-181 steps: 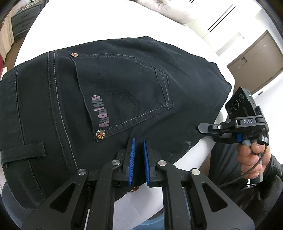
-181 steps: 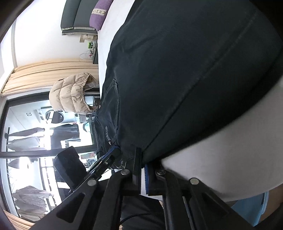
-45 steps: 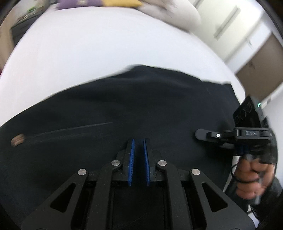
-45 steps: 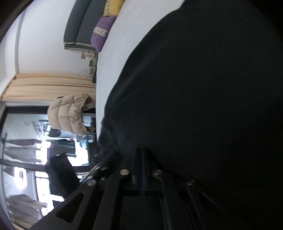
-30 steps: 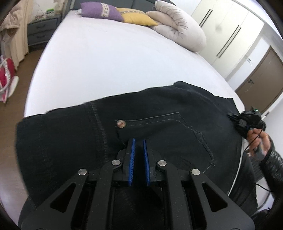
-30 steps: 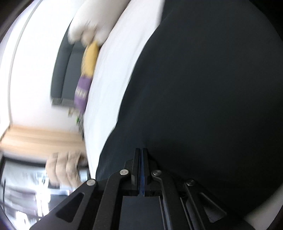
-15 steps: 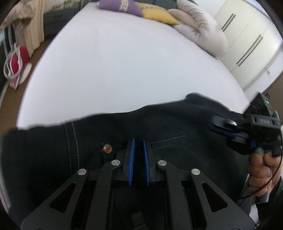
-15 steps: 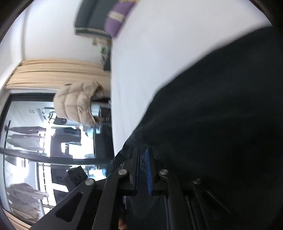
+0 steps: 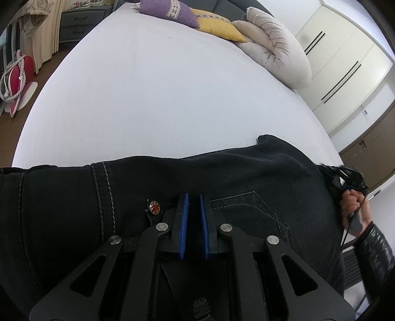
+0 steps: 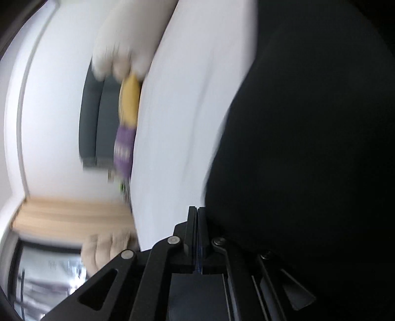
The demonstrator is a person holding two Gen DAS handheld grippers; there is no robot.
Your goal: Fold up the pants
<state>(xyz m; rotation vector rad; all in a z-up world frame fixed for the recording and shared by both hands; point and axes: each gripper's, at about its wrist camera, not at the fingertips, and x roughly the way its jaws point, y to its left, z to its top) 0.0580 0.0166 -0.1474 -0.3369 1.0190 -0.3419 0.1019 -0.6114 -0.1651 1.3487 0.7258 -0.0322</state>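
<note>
The black jeans (image 9: 246,172) lie folded at the near edge of the white bed (image 9: 160,93), back pocket and a copper rivet (image 9: 154,207) facing up. My left gripper (image 9: 193,197) hovers just over the pocket's top edge; its blue pads stand a narrow gap apart with no cloth between them. The right gripper (image 9: 345,172) shows at the jeans' right end, held by a hand. In the blurred right wrist view the right gripper (image 10: 197,210) has its pads pressed together beside the jeans (image 10: 308,148); no cloth shows between them.
A purple cushion (image 9: 167,11), a yellow cushion (image 9: 217,24) and a rolled beige duvet (image 9: 279,51) lie at the bed's far end. White wardrobes (image 9: 345,56) stand at the right. A nightstand (image 9: 84,22) and a red item (image 9: 17,74) are left of the bed.
The jeans went from the pocket-up fold through a lift and turn and now lie flat. The left camera has tilted up toward the bed head. The right gripper has shut and swung fast.
</note>
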